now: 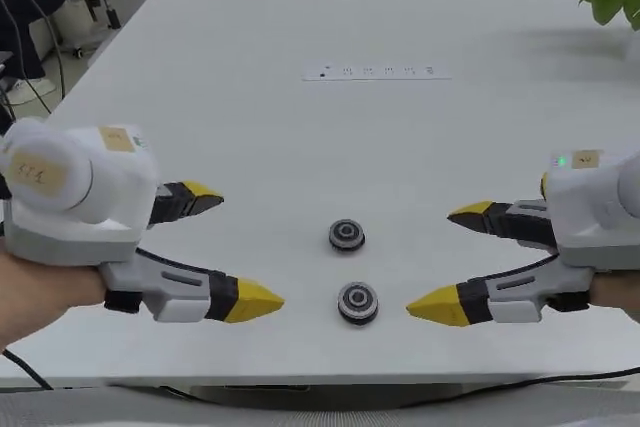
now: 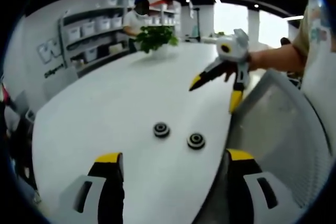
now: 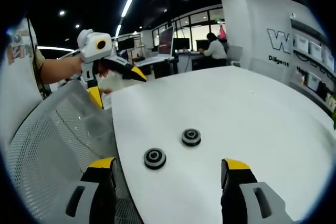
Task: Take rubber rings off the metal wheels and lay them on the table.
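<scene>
The task is judged to be at its very beginning. Two metal wheels are seen on the white table (image 1: 300,127), near its front edge: the far wheel (image 1: 347,235) and, at 6 o'clock from it, the near wheel (image 1: 358,303). A dark rubber ring (image 1: 342,304) seems to be still seated around each wheel, and no loose ring is seen on the table top. The left gripper (image 1: 245,245) is held at 9 o'clock of the wheels and the right gripper (image 1: 435,259) at 3 o'clock, both apart from them. The jaws of each are spread wide and nothing is held. Both rings are judged as left to be removed.
</scene>
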The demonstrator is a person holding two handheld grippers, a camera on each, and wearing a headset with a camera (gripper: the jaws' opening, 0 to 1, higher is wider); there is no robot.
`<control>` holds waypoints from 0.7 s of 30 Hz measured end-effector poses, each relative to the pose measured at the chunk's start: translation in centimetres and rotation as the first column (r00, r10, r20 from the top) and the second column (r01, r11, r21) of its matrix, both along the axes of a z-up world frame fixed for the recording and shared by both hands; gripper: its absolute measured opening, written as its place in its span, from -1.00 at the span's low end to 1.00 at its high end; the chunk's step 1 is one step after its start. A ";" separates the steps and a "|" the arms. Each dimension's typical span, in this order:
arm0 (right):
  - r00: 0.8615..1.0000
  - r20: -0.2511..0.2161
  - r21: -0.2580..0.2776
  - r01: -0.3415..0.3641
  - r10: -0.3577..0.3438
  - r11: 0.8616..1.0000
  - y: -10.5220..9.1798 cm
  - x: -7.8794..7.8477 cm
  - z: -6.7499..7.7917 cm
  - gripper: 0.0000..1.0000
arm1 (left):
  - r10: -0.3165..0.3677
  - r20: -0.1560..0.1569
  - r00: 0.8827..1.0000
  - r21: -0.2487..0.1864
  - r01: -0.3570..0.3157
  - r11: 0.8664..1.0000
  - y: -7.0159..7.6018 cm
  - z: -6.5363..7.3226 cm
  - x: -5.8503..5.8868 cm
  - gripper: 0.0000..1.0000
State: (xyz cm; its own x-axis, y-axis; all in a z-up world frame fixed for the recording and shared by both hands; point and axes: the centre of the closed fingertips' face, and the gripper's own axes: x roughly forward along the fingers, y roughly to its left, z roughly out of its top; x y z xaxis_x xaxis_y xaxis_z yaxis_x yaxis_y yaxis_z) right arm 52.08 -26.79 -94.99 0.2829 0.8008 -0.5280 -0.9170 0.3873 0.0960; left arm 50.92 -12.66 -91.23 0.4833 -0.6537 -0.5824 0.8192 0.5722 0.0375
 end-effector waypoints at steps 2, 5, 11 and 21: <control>1.000 0.003 -0.013 -0.019 0.019 1.000 0.2 -0.1 -0.4 0.59 | -0.006 0.001 1.000 -0.002 0.006 1.000 -0.2 -0.2 0.3 0.54; 0.999 0.000 -0.020 -0.043 0.043 0.999 0.4 -0.2 -0.9 0.54 | -0.015 -0.010 1.000 -0.010 0.014 1.000 -0.6 -0.6 0.4 0.51; 0.997 -0.008 -0.021 -0.076 0.075 0.997 0.9 0.1 -1.9 0.40 | -0.064 -0.029 0.997 0.013 0.065 0.998 -1.4 -2.0 0.4 0.43; 0.993 -0.018 -0.035 -0.118 0.118 0.992 1.8 0.2 -3.3 0.18 | -0.117 -0.078 0.990 0.014 0.119 0.993 -3.0 -3.3 0.6 0.30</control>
State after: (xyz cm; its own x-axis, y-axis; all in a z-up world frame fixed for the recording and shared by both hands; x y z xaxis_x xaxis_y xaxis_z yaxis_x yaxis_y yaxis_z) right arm 52.24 -25.03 -98.30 0.1788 0.8086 -0.5605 -0.9550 0.2797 0.0989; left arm 51.57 -15.66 -94.52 0.3570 -0.6920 -0.6274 0.8818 0.4712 -0.0179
